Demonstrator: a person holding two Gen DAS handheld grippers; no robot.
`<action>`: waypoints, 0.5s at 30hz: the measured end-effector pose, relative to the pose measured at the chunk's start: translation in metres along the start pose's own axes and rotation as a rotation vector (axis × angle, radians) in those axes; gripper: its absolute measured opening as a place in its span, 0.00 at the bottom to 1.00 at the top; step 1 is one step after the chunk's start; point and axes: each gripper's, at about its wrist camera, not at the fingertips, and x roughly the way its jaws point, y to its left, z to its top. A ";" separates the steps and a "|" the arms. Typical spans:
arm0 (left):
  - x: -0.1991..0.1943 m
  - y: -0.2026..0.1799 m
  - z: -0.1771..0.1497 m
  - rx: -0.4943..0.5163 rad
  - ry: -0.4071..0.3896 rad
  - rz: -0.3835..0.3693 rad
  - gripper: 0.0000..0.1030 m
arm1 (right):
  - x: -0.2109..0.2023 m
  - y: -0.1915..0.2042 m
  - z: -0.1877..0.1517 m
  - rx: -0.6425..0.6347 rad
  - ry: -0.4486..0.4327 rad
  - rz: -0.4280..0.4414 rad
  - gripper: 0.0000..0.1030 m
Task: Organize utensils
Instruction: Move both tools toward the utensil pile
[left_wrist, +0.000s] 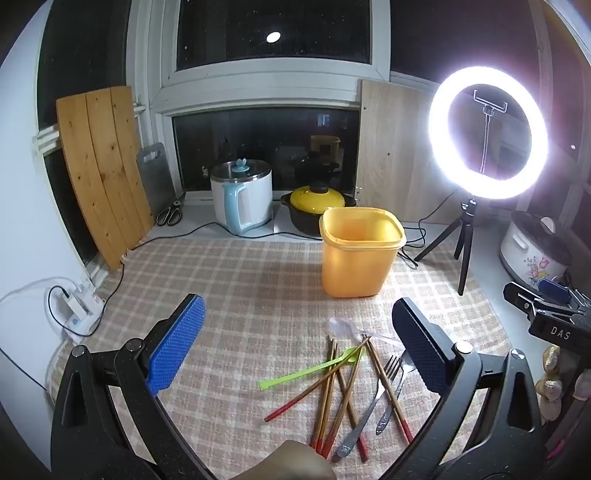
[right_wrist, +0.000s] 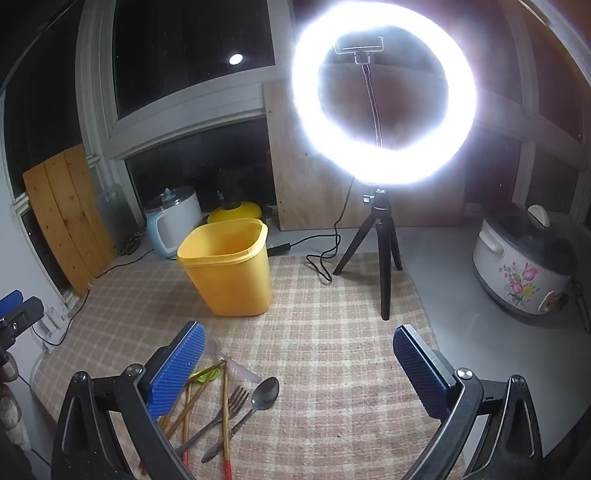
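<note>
Overhead, dark window panes back a tabletop covered by a checked cloth. Ahead-left of the wide, empty left claw lean wooden boards; ahead stands a yellow bin. Chopsticks, fork and spoons lie jumbled between both claws. The right claw gapes empty too, ring light ahead, flowered cooker ahead-right.
</note>
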 end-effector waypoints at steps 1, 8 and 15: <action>0.000 -0.001 -0.002 -0.003 0.005 0.004 1.00 | 0.001 -0.001 -0.001 -0.004 0.004 -0.001 1.00; 0.001 -0.004 -0.013 -0.017 0.031 0.038 1.00 | 0.008 -0.016 -0.007 -0.022 0.020 0.020 1.00; 0.017 0.013 -0.021 -0.017 0.083 0.048 1.00 | 0.011 -0.027 -0.010 -0.048 0.002 0.097 1.00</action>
